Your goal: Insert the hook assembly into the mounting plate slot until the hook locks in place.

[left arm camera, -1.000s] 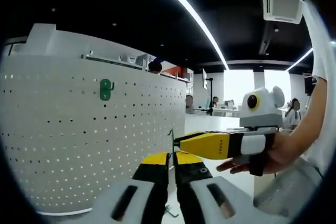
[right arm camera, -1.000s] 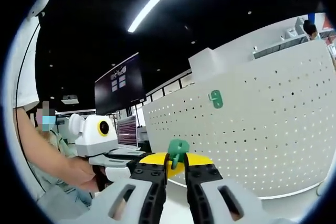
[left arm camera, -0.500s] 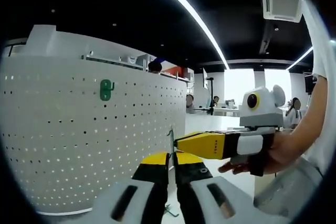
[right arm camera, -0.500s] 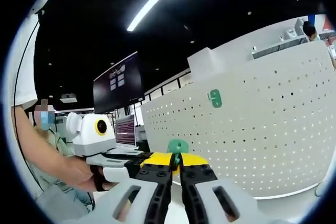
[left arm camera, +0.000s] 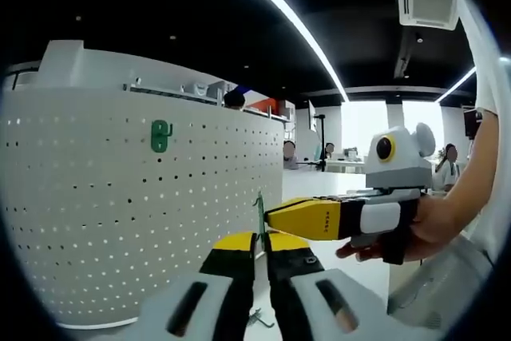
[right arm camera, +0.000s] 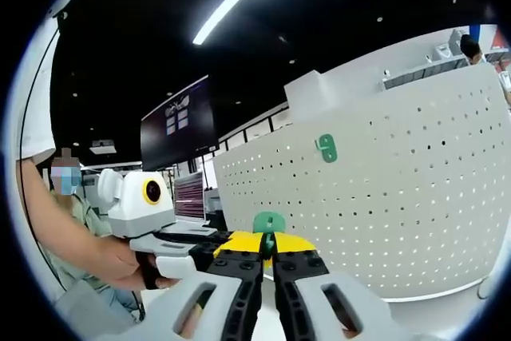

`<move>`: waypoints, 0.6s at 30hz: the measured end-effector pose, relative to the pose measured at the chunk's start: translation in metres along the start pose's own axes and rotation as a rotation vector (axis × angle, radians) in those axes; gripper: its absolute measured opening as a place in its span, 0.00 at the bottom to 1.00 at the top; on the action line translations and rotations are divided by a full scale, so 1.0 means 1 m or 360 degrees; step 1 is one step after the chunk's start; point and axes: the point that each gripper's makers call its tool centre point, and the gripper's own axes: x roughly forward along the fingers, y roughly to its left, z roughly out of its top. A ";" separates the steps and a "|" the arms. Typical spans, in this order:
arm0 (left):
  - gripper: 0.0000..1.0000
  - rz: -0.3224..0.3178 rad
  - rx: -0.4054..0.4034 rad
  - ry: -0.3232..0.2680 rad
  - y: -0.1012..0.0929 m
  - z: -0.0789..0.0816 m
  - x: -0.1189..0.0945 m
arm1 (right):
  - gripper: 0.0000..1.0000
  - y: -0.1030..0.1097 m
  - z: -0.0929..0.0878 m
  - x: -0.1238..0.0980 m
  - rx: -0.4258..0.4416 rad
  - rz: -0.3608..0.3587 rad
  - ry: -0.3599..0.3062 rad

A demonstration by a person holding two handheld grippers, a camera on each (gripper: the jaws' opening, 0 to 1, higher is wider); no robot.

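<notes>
A white perforated mounting plate (left arm camera: 120, 221) (right arm camera: 415, 197) stands upright, with one green hook (left arm camera: 160, 136) (right arm camera: 326, 148) fixed high on it. In front of it both grippers meet at a second green hook piece (right arm camera: 269, 222), seen edge-on as a thin green strip (left arm camera: 259, 212) in the left gripper view. My right gripper (right arm camera: 267, 243) is shut on it and enters the left gripper view from the right (left arm camera: 268, 215). My left gripper (left arm camera: 257, 242) is shut on the same assembly, whose thin metal wire (left arm camera: 257, 321) sticks out below the jaws. It enters the right gripper view from the left (right arm camera: 239, 239).
A person's hand (left arm camera: 435, 225) (right arm camera: 120, 265) holds each gripper. Behind the plate lies an office with desks, a dark screen (right arm camera: 180, 125), ceiling light strips and seated people. The plate's lower edge curves along the surface (left arm camera: 104, 321).
The right gripper's jaws, apart a second ago with the green hook piece between them, have closed on it. The left gripper stays shut. Both views shifted only slightly.
</notes>
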 end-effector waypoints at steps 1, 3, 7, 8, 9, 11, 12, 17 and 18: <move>0.15 0.0006 0.0011 0.0007 0.001 -0.001 0.001 | 0.01 -0.001 0.000 0.000 -0.0005 -0.0005 -0.0002; 0.25 0.0017 0.0013 0.0014 0.002 -0.003 0.000 | 0.01 -0.001 0.000 0.000 0.0004 0.0002 0.0002; 0.41 0.0048 -0.0019 0.0099 0.006 -0.015 0.002 | 0.01 -0.002 -0.002 0.000 0.0009 -0.0004 0.0009; 0.49 0.0051 -0.0027 0.0102 0.006 -0.016 0.003 | 0.01 -0.002 -0.002 0.000 0.0011 -0.0003 0.0011; 0.53 0.0064 -0.0028 0.0105 0.007 -0.017 0.003 | 0.01 -0.001 -0.003 0.000 0.0017 0.0003 0.0015; 0.61 0.0080 -0.0009 0.0082 0.008 -0.016 0.002 | 0.01 0.000 -0.003 -0.001 0.0022 0.0009 0.0018; 0.62 0.0085 -0.0006 0.0078 0.009 -0.016 0.001 | 0.01 0.000 -0.004 -0.001 0.0024 0.0009 0.0019; 0.78 0.0114 0.0003 0.0052 0.012 -0.014 0.001 | 0.01 0.000 -0.005 -0.002 0.0038 0.0006 0.0021; 0.80 0.0117 0.0014 0.0041 0.012 -0.013 0.001 | 0.01 0.000 -0.005 -0.002 0.0034 0.0003 0.0024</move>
